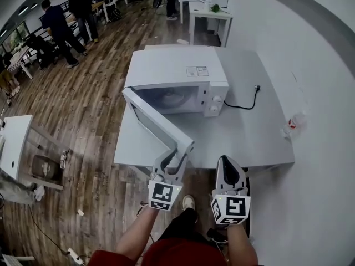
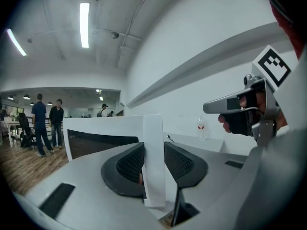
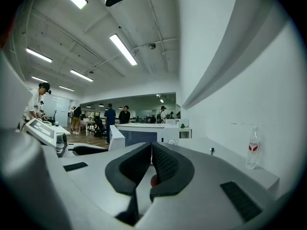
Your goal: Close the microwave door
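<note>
The grey worktop (image 1: 255,132) carries the white microwave (image 1: 177,71) toward its back edge, and the microwave door (image 1: 158,129) stands wide open, swung out toward you past the worktop's front edge. Nothing of the closing shows as done yet: the door is far from the cavity, so by my reading the whole swing back and the final push home are left. Your left gripper (image 1: 176,157) has its jaws clamped on the door's free edge, one pad on each face. Your right gripper (image 3: 151,150) hangs just beside it, jaws together on nothing. A clear bottle (image 1: 292,123) stands at the worktop's right edge. Its red label and the sticker (image 1: 197,71) on the microwave's top are too small to read.
</note>
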